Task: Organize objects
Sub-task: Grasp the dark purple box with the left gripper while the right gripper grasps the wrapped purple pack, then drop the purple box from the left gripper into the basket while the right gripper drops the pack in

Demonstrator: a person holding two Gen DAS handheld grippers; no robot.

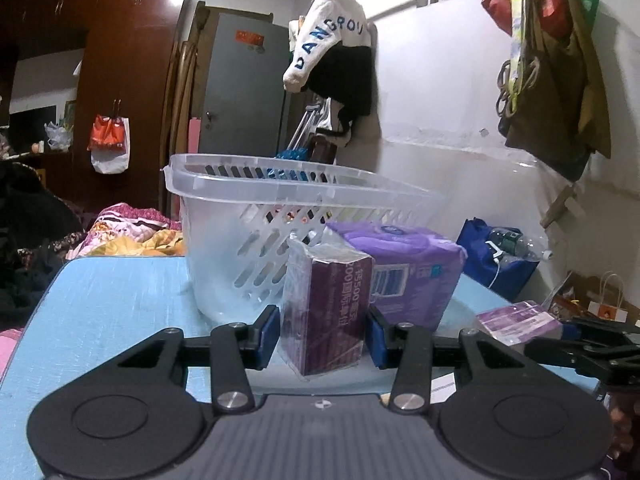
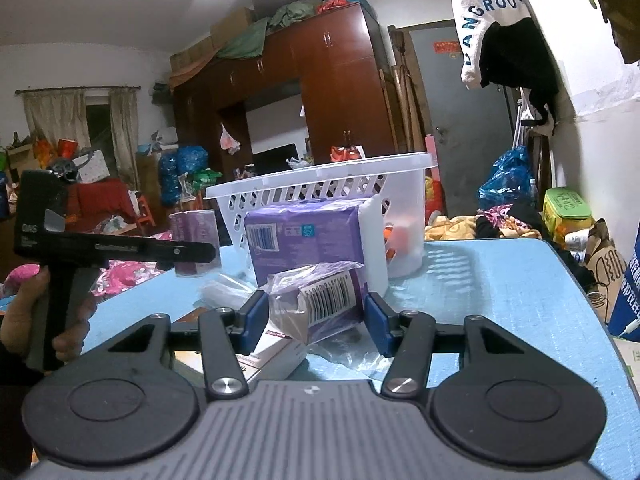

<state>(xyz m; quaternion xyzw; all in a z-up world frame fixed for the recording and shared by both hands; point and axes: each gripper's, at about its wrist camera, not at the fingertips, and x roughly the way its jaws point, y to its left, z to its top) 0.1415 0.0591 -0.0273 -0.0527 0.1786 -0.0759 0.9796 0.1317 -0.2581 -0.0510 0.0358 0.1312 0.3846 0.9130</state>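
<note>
Closest to me, both pairs of fingers are clenched on cargo. On the blue surface (image 2: 500, 292) I take the white slotted basket (image 1: 256, 216) as my landmark; it stands toward the far edge. Touching its near wall is the purple soft pack (image 1: 404, 268). Just in front of that pack, my left gripper (image 1: 323, 334) holds the dark purple box (image 1: 324, 312) upright, blue pads pressed to both its sides. Nearer to me than the basket, my right gripper (image 2: 316, 320) grips the wrapped purple packet (image 2: 320, 304), barcode up. Right of the basket in the right wrist view, the surface runs bare to its rounded corner.
</note>
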